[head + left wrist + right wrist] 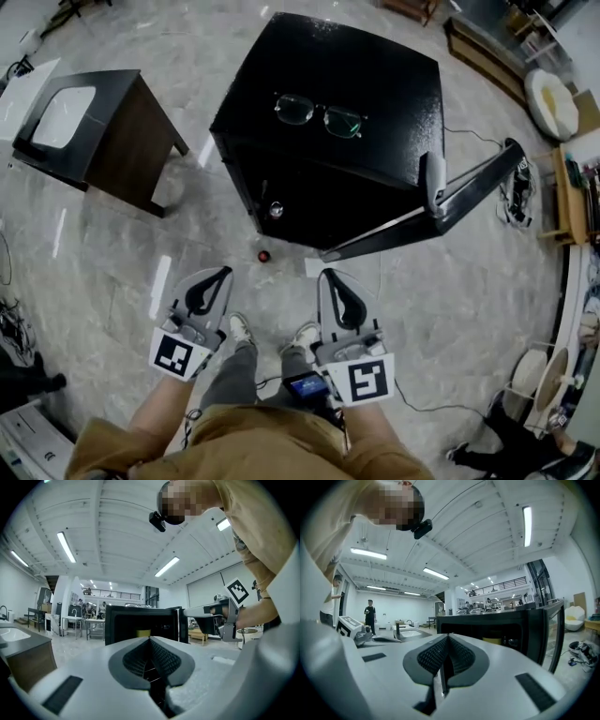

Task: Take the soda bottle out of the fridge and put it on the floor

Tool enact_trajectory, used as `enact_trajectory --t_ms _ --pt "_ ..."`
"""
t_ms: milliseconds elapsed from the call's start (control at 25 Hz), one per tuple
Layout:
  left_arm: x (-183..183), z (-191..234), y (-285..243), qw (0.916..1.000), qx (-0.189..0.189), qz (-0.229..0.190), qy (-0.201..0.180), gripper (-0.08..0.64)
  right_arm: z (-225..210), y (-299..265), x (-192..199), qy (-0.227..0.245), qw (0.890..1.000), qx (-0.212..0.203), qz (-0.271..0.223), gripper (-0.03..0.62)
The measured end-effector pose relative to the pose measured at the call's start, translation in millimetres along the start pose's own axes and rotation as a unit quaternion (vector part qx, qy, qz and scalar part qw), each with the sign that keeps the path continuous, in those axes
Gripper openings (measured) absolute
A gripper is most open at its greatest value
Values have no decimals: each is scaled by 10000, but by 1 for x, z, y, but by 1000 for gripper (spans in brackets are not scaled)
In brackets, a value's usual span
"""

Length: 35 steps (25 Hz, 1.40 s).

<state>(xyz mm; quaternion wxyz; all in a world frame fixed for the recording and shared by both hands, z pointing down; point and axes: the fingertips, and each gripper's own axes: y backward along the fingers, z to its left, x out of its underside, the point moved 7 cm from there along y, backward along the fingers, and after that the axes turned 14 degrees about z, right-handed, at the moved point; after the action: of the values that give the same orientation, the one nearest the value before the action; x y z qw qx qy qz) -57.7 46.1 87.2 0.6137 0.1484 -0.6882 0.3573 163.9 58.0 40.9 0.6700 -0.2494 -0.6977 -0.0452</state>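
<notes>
The black fridge [375, 75] is standing at 12 o'clock, its door [469, 192] hanging open toward 2 o'clock. Both the left gripper [221, 275] and right gripper [330, 277] are pointing at it with jaws pressed together on nothing; the soda bottle [143, 633] is showing as a yellow patch inside.

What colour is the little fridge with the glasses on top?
Black. The fridge shows best in the head view, seen from above.
</notes>
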Motion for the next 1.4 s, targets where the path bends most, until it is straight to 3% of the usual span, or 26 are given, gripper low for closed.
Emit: enact_trajectory --t_ms 400,640,1040,1400 --pt "-57 -8 46 9982 -530 -240 -139 2 -17 42 -46 -54 9990 -97 -441 0" --pt "-88 -9 67 9950 -872 -462 -132 2 -23 53 -69 315 9976 -214 -582 0" --pt "-88 -22 103 9902 -1310 -480 -22 0 -10 61 -90 399 9952 -451 -774 0" --pt "-96 -24 123 9874 -1452 -623 73 2 5 65 -107 547 9921 -701 -890 0"
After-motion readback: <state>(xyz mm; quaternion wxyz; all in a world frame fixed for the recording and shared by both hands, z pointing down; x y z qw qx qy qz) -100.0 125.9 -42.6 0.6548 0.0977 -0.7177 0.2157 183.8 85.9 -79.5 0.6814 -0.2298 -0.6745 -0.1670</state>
